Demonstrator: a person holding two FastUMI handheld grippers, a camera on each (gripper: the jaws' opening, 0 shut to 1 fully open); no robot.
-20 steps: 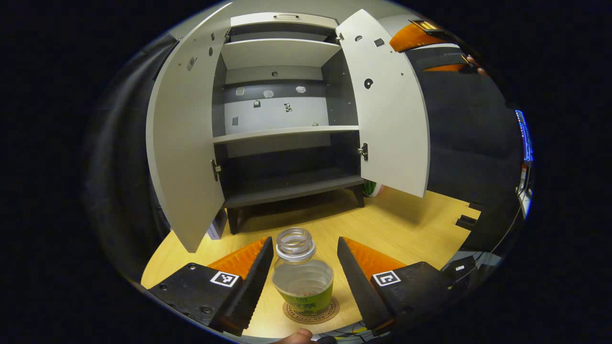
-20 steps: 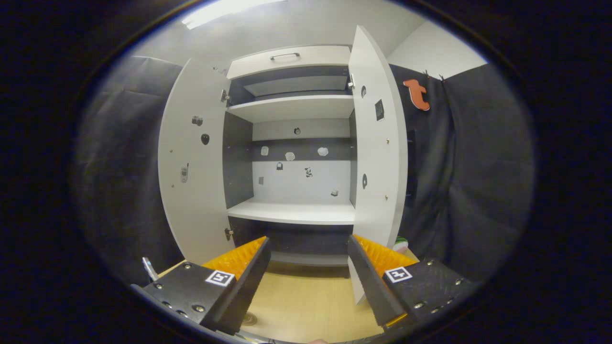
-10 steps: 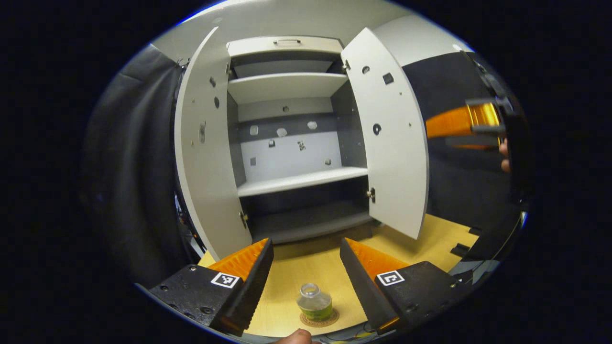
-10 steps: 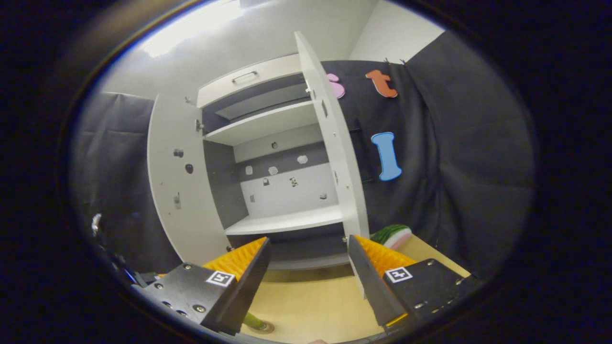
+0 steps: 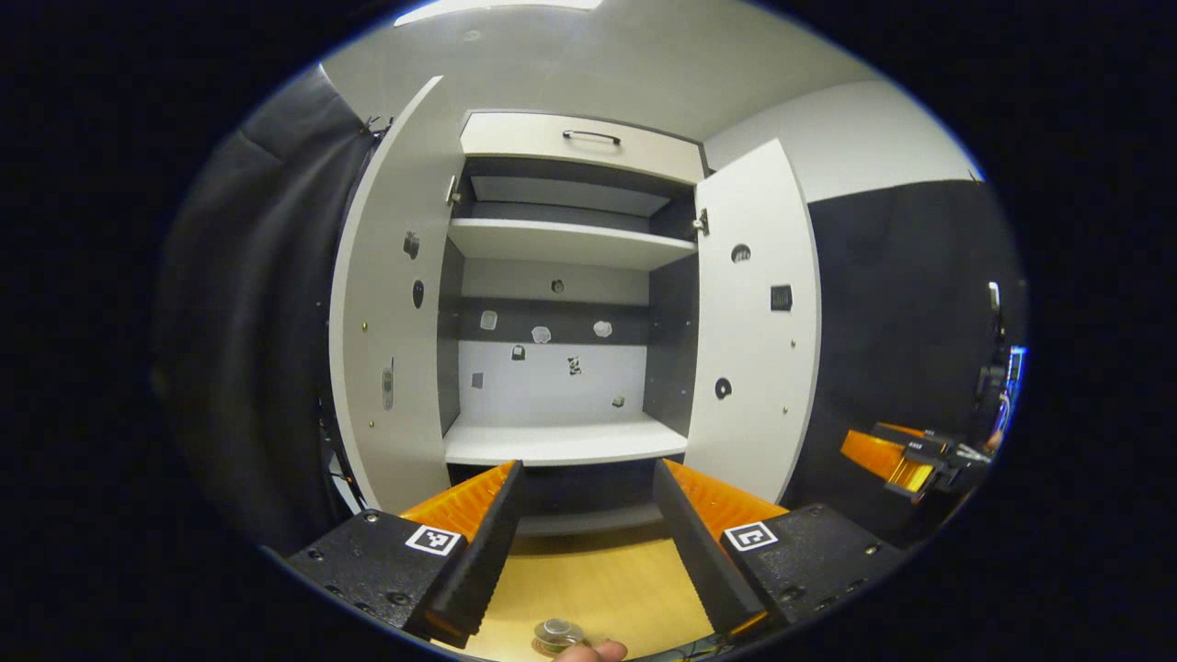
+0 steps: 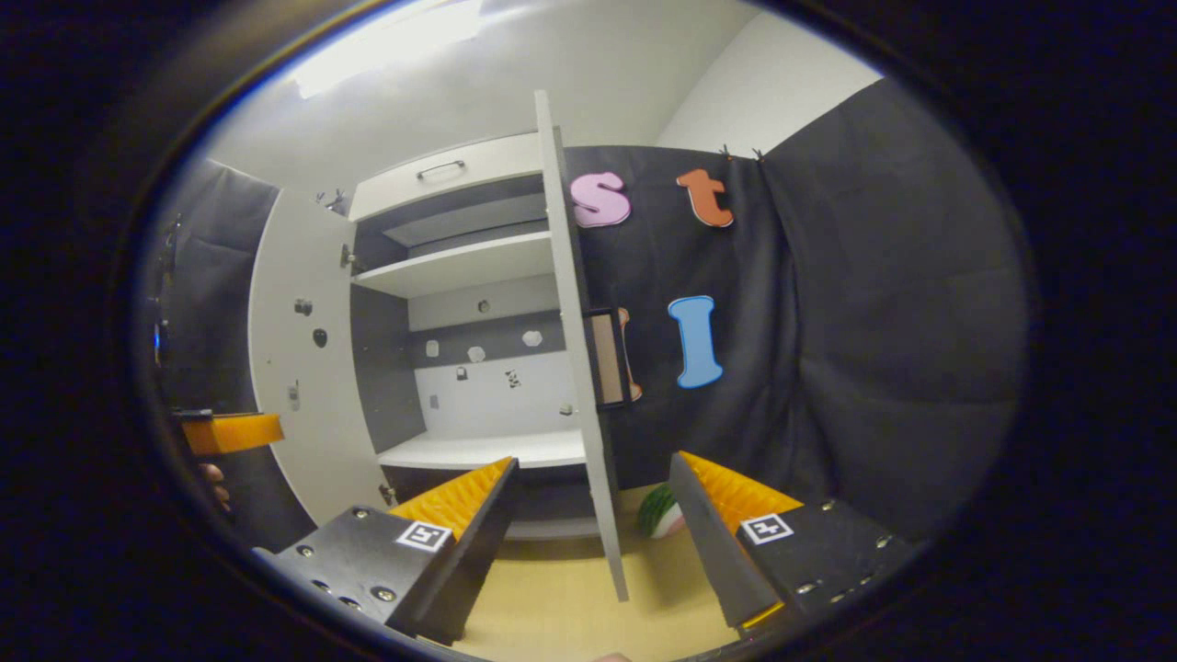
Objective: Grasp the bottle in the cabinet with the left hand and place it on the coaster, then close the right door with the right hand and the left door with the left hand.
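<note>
A tall white cabinet (image 5: 561, 276) with grey shelves stands at the far side of a light wooden desk (image 5: 598, 588), both of its doors swung open. In the left gripper view, the left gripper (image 5: 587, 542) hovers near the cabinet front with its fingers spread wide and nothing between them. At the near edge of the desk, just below those fingers, the clear plastic bottle (image 5: 554, 633) stands on a round brown coaster (image 5: 544, 647), barely visible. The white left door (image 5: 391, 303) and the white right door (image 5: 754, 322) both face outward. In the right gripper view, the right gripper (image 6: 593, 542) is also wide open and empty, with the right door seen edge-on between its fingers. A green and white round object (image 6: 660, 511) lies on the desk beyond the door.
</note>
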